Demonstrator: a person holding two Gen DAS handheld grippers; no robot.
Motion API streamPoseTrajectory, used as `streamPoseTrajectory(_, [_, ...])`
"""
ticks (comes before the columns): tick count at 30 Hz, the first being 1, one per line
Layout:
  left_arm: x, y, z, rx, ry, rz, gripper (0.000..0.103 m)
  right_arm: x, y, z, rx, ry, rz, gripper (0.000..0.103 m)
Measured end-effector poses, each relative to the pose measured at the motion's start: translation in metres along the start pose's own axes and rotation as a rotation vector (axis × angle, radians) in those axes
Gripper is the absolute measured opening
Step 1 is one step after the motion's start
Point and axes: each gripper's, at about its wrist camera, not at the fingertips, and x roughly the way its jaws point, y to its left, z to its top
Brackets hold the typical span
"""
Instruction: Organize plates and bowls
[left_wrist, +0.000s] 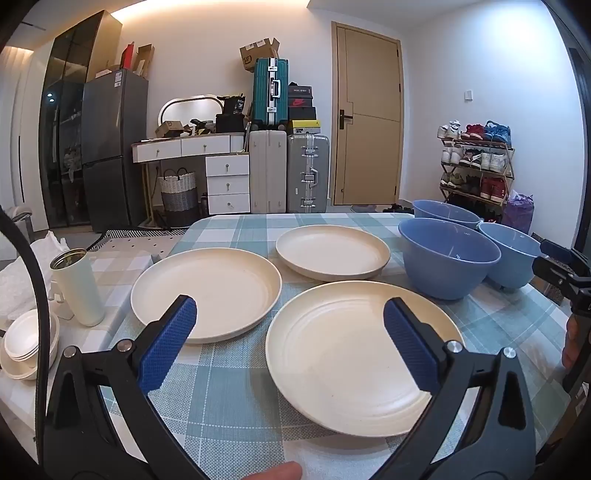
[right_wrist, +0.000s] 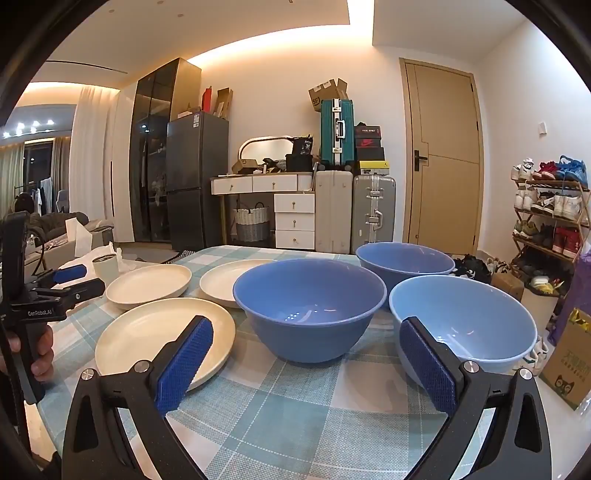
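Three round cream plastic plates: near plate (left_wrist: 354, 354), left plate (left_wrist: 207, 291), far plate (left_wrist: 332, 254), all apart on the checked-cloth surface (left_wrist: 229, 376). Three blue plastic bowls (right_wrist: 310, 306) clustered to their right, nothing stacked yet. Left gripper (left_wrist: 290, 345) released, empty, above the near plate. Right gripper (right_wrist: 306, 365) released, empty, before the bowls. Likely best: pinch the near plate's rim squarely, lift level, centre it over another plate.

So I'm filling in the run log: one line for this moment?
stage: start | left gripper: open, empty | right gripper: open, empty | plates: three, unstacked | bowls: three, unstacked
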Motion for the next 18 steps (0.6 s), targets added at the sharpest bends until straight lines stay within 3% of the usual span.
streamPoseTrajectory(18, [0.0000, -0.0002, 0.0000, 0.001, 0.006, 0.000, 0.101, -0.0008, -0.0005, -0.0001, 0.012, -0.013, 0.003, 0.103])
